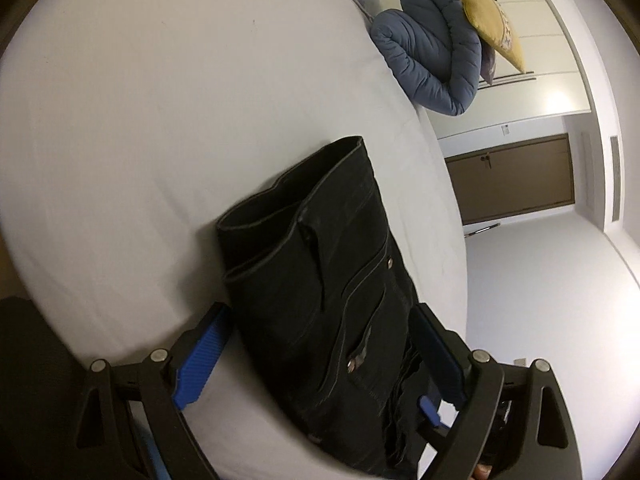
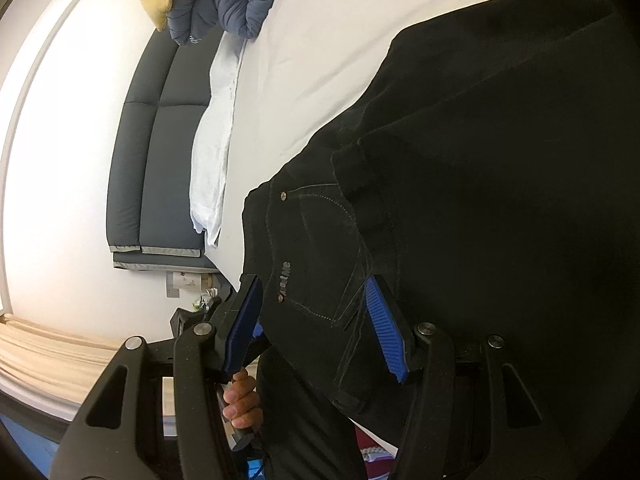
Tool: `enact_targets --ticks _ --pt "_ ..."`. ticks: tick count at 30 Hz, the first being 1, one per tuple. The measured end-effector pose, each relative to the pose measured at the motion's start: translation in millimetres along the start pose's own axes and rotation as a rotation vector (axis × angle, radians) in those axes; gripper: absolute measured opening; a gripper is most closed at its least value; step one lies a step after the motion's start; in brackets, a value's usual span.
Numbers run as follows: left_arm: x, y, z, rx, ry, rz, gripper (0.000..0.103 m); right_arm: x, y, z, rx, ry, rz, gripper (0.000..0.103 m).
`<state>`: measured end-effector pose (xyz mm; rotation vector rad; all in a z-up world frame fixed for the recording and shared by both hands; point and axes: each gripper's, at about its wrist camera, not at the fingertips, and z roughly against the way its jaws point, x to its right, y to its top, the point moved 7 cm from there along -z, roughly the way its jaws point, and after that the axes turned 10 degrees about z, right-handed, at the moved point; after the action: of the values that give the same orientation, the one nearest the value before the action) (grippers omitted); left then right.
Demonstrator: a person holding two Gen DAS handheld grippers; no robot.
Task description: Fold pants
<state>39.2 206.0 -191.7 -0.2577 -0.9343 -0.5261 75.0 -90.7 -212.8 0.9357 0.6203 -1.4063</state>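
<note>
Pants (image 1: 320, 280) lie on the white bed (image 1: 140, 120), black denim, already doubled over on themselves by the look of it. In the left wrist view the long axis runs straight away from your fingers: stacked edges at the far end, pocket and rivets near the camera. Whether that far end is hems or waistband, I can't tell.

Left gripper (image 1: 320, 352): jaws spread wide, straddling the pants. One blue pad sits on bare sheet beside the fabric edge, the other is over the fabric's opposite side. Neither pad is pressing, so nothing held.

Right gripper (image 2: 320, 320): jaws about half open around the pocket area (image 2: 312, 248) of the pants. Gap visible on both sides of the cloth, so I read it as not clamped. A hand (image 2: 240, 396) shows below it, on a black handle.

Both grippers sit at the near end of the pants. My read: the next fold goes lengthwise, so you need a bite on the near edge and a carry toward the far end. The blue duvet (image 1: 432, 52) and yellow cushion (image 1: 484, 16) are well beyond the pants, out of the way.
</note>
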Motion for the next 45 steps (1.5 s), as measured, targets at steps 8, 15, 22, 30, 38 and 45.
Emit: enact_targets --ticks 8,15,22,30,38,45 --pt "-7.0 12.0 -13.3 -0.053 -0.001 0.045 0.024 10.4 4.2 -38.8 -0.137 -0.149 0.017 0.053" --pt "1.1 8.4 -6.6 0.004 0.011 -0.004 0.017 13.5 6.5 -37.7 -0.071 -0.134 0.007 0.053" --pt "46.8 -5.3 7.6 0.051 0.008 -0.165 0.016 13.4 2.1 -36.5 -0.025 -0.14 0.032 0.053" --pt "143.1 -77.9 8.0 0.069 0.032 -0.571 0.016 -9.4 25.2 27.4 0.026 -0.107 0.065 0.056" --pt "173.2 -211.7 -39.8 -0.025 0.118 -0.993 0.016 -43.5 40.5 83.7 0.027 -0.054 0.203 0.069" --pt "168.6 -260.1 -61.0 -0.052 0.205 -1.177 0.016 -32.1 31.9 101.7 0.01 -0.063 0.198 0.069"
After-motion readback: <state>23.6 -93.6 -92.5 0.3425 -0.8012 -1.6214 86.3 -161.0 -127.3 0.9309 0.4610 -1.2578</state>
